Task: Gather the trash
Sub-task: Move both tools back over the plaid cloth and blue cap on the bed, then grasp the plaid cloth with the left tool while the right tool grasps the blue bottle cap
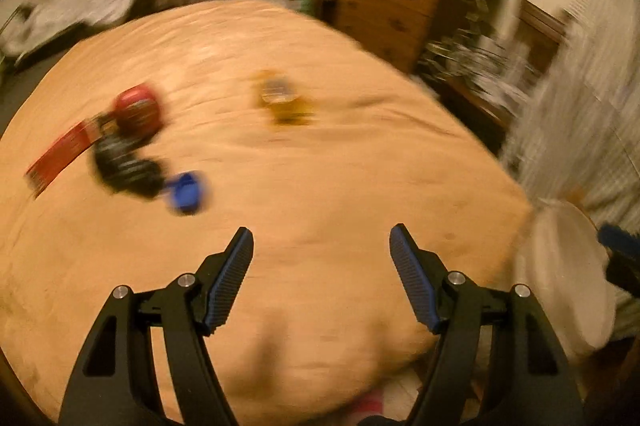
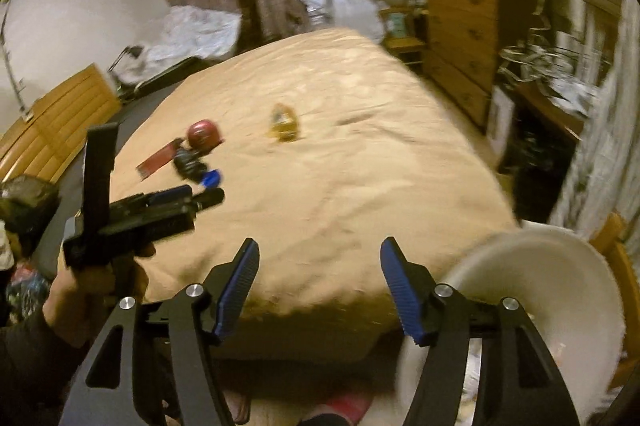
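Both grippers' fingers stand apart with nothing between them: the left gripper [image 1: 321, 238] and the right gripper [image 2: 320, 250] hover over the near edge of the tan bed [image 2: 340, 186]. Bare cover lies ahead of them. A white bin [image 2: 560, 266] sits just beside the bed's right corner. Trash lies well beyond the fingertips, left of centre: red ball [image 2: 204, 133], red wrapper [image 2: 158, 160], black piece [image 2: 188, 162], blue cap [image 2: 211, 178], yellow wrapper [image 2: 285, 126].

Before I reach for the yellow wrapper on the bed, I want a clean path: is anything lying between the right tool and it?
Nothing visible. From the right tool to the yellow wrapper there is only bare bedspread. The red, black and blue litter lies off to the left.
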Demonstrator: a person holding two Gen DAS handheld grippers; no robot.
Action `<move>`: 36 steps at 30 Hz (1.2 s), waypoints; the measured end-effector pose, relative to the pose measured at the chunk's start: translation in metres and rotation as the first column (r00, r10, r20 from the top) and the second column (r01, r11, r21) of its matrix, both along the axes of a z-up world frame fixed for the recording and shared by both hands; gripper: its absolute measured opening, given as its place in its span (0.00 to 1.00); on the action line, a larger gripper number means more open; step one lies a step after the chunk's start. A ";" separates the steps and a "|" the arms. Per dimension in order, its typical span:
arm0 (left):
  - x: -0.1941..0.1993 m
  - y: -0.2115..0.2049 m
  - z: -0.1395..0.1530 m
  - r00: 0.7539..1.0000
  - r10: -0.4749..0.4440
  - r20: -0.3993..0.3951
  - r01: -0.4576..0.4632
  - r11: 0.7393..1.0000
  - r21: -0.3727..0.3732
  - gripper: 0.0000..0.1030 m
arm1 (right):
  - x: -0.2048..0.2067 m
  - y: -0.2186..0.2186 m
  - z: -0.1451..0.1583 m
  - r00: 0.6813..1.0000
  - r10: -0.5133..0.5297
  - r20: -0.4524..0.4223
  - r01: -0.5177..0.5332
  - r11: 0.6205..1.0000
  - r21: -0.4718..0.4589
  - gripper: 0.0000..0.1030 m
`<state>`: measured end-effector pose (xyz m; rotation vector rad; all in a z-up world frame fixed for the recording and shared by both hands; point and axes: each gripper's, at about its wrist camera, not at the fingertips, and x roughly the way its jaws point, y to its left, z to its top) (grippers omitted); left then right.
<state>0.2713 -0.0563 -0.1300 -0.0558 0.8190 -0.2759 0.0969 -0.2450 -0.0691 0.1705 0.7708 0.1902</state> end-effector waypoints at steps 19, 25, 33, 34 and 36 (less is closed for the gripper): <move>0.118 0.162 -0.050 0.913 0.362 -0.189 -0.385 0.917 -0.104 0.85 | 0.106 0.118 -0.068 0.974 0.196 -0.115 -0.194 0.981 0.026 0.73; 0.128 0.158 -0.052 0.907 0.399 -0.138 -0.407 0.913 -0.035 0.71 | 0.125 0.139 -0.085 0.963 0.233 -0.133 -0.231 0.972 0.036 0.73; 0.108 0.183 -0.042 0.961 0.237 -0.141 -0.235 0.971 0.037 0.43 | 0.139 0.153 -0.094 0.951 0.279 -0.134 -0.275 0.960 0.050 0.73; 0.103 0.187 -0.039 0.970 0.184 -0.161 -0.179 0.983 0.045 0.43 | 0.142 0.156 -0.095 0.948 0.288 -0.135 -0.283 0.958 0.051 0.73; 0.094 0.191 -0.034 0.977 0.091 -0.194 -0.077 0.994 0.082 0.43 | 0.147 0.159 -0.097 0.943 0.304 -0.135 -0.300 0.953 0.049 0.73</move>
